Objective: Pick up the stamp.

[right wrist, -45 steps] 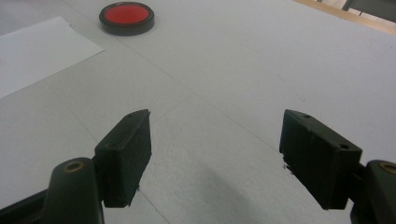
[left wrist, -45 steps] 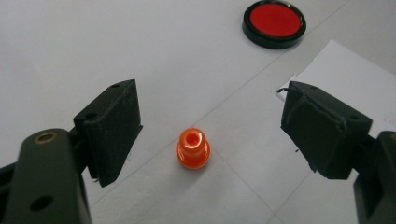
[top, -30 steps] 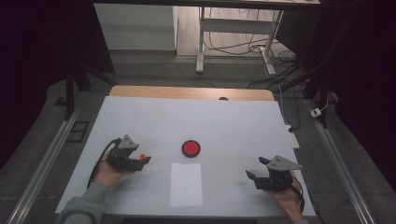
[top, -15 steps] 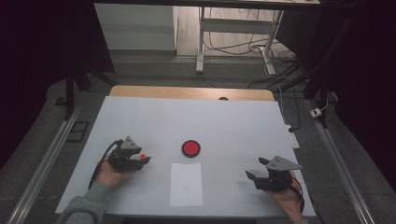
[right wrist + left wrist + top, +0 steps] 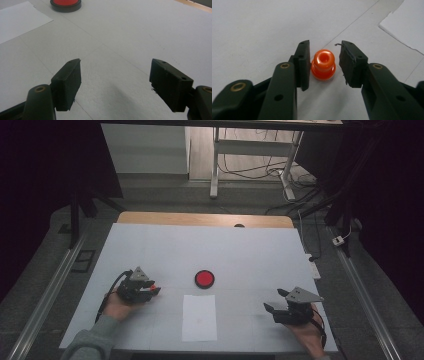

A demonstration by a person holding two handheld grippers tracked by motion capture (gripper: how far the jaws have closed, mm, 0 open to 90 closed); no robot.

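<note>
A small orange knob-shaped piece (image 5: 323,65) stands upright on the white table cover, between the jaws of my left gripper (image 5: 325,44). The jaws have just been closing on it. The left pad is almost against it and a narrow gap remains at the right pad (image 5: 348,62). In the high view the left gripper (image 5: 152,289) lies at the table's left with the orange piece (image 5: 154,286) at its tips. My right gripper (image 5: 274,300) rests at the front right, open (image 5: 115,62) over bare table, nothing between its fingers.
A red round disc (image 5: 204,278) with a dark rim lies mid-table, also at the top left of the right gripper view (image 5: 65,3). A white paper sheet (image 5: 199,317) lies in front of it. The table's wooden far edge (image 5: 205,219) borders the white cover.
The left gripper's jaws have drawn closer together around the orange piece, and the hand has barely shifted. The right gripper has stayed where it was.
</note>
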